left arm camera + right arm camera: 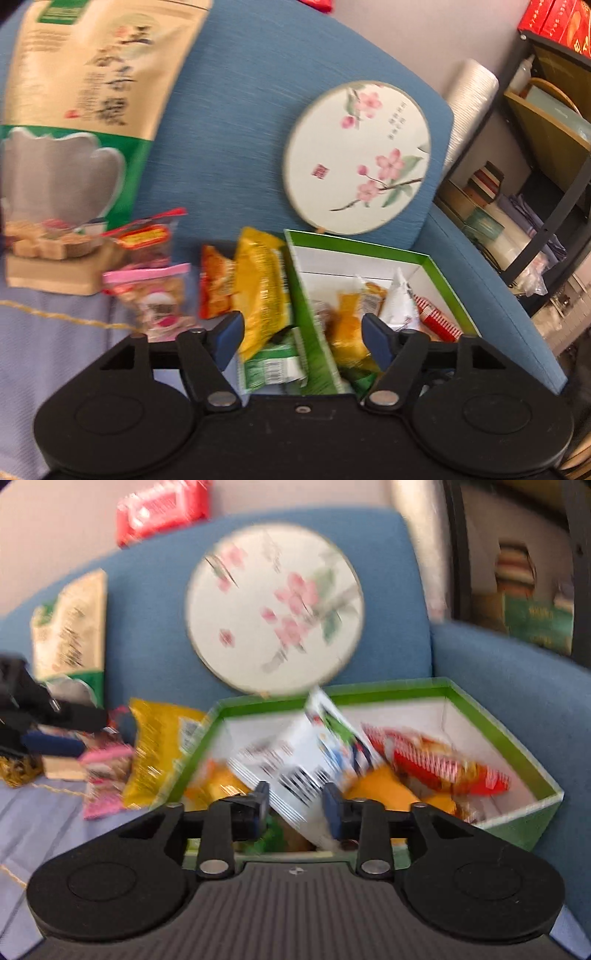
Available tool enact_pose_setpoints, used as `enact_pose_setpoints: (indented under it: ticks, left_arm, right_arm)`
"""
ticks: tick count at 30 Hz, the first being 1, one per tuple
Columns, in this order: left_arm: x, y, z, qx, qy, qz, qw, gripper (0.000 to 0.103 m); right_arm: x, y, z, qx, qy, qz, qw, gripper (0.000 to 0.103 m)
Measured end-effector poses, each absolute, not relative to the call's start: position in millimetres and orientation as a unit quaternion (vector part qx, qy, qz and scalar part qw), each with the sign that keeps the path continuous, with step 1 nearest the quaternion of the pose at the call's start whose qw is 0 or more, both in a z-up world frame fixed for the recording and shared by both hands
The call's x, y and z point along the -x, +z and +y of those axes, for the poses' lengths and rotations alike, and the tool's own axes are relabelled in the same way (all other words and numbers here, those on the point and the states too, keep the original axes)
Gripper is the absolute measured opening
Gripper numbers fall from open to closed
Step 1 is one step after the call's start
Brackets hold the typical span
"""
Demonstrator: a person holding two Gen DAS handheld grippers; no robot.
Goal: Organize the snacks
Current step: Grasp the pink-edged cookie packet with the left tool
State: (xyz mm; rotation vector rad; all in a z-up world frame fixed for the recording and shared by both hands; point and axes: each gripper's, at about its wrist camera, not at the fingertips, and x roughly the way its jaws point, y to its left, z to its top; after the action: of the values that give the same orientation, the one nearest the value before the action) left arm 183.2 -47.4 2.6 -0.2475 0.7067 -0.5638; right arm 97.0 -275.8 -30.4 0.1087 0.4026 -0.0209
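Left gripper fingers spread wide, nothing pinched, above yellow packet beside green box. Right gripper fingers spread around white packet over the box; contact unclear from blur.

A lived-in home corner: blue armchair, painted fan, cluttered storage shelf.

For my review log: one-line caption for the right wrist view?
Open right gripper over green box, white snack packet tilted between its fingers.
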Motion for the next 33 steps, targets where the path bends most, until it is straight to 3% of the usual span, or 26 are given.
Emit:
enact_pose_setpoints:
  ticks: [1,10,21,26,27,28,29,31,33]
  left_arm:
    - [-180,2,-41,0.117,-0.266,0.337,0.896,0.103]
    - [-168,-20,-4,0.083,-0.213,0.341,0.912,0.103]
    - [-210,-38,-12,0.085,-0.181,0.339,0.919,0.103]
    - [-249,-65,-3,0.155,-0.142,0.386,0.898,0.103]
    - [-253,-69,-2,0.158,-0.135,0.388,0.898,0.098]
    - [-256,-73,-2,0.157,-0.137,0.393,0.896,0.051]
    - [-257,-76,-1,0.157,-0.159,0.400,0.889,0.023]
    - [-251,-76,3,0.156,-0.183,0.408,0.881,0.013]
    - [-234,-73,5,0.137,-0.220,0.420,0.870,0.012]
  right_arm:
    - [-90,-28,-271,-0.058,-0.002,0.185,0.981,0.103]
    - [-76,-33,-220,-0.050,0.122,0.210,0.969,0.103]
    - [-68,-39,-201,-0.028,0.136,0.226,0.964,0.103]
    - [-70,-42,-199,-0.024,0.145,0.230,0.962,0.103]
    - [-71,-43,-198,-0.023,0.148,0.232,0.961,0.103]
    - [-71,-44,-197,-0.022,0.153,0.234,0.960,0.103]
    - [-72,-44,-197,-0.022,0.157,0.236,0.959,0.103]
    - [-72,-45,-196,-0.026,0.167,0.240,0.956,0.103]
    - [-72,-45,-195,-0.038,0.187,0.247,0.950,0.103]
